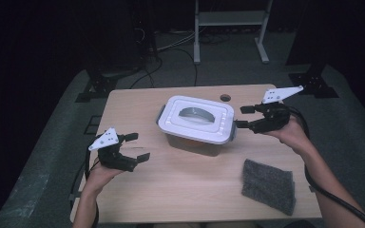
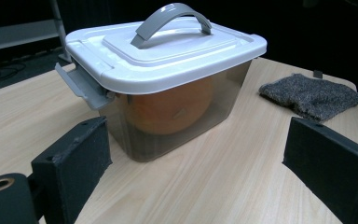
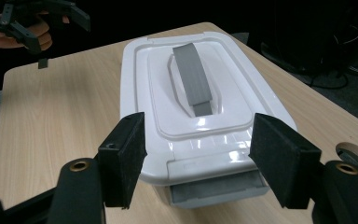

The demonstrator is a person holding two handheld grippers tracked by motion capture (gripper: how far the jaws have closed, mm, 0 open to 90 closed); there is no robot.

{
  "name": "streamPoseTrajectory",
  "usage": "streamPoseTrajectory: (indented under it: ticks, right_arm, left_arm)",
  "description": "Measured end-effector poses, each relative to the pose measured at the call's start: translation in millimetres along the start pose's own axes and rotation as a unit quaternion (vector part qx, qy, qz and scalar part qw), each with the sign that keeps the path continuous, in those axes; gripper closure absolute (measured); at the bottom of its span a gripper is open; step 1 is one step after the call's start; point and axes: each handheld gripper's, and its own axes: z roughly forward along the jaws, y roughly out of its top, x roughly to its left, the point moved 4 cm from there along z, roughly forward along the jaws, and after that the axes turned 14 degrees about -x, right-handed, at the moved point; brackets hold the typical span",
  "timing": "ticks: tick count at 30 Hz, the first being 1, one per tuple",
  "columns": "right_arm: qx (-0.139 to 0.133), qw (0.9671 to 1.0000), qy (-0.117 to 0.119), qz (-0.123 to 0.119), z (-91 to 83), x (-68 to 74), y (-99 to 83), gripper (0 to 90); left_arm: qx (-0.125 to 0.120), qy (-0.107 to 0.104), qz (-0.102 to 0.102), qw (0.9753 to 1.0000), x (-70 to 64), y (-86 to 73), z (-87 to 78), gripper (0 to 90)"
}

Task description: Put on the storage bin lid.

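Overhead, one pale wooden table (image 1: 180,190) stands on grey carpet in a dark room, a metal frame (image 1: 230,28) behind it. One lidded plastic box (image 1: 197,121) sits near the table's middle, one grey cloth (image 1: 268,184) at the near right corner. The left gripper (image 1: 135,147) hovers well left of the box, jaws spread and empty. The right gripper (image 1: 244,117) is just beside the box's right end, jaws parted.

From the left gripper view, something orange (image 2: 172,109) shows through the box's smoky wall.

From the right gripper view, the open jaws flank the box's grey latch (image 3: 216,189).
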Motion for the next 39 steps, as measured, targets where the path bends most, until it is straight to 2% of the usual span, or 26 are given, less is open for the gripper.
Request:
streamPoseTrajectory:
  ticks: [16,30,39]
  right_arm:
    - [-0.008,0.9995,-0.017,0.024,-20.6,-3.9,-22.5,32.9]
    - [0.001,0.9987,-0.031,0.041,-30.0,-6.6,-46.1,32.1]
    - [0.008,0.9981,-0.030,0.052,-31.4,-5.3,-61.1,32.1]
  left_arm:
    - [-0.001,0.002,-0.001,1.0000,0.3,0.3,-0.5,6.6]
    - [-0.003,0.003,-0.002,1.0000,1.2,0.2,-0.8,6.6]
    - [-0.002,0.005,-0.003,1.0000,2.0,0.1,-1.8,6.6]
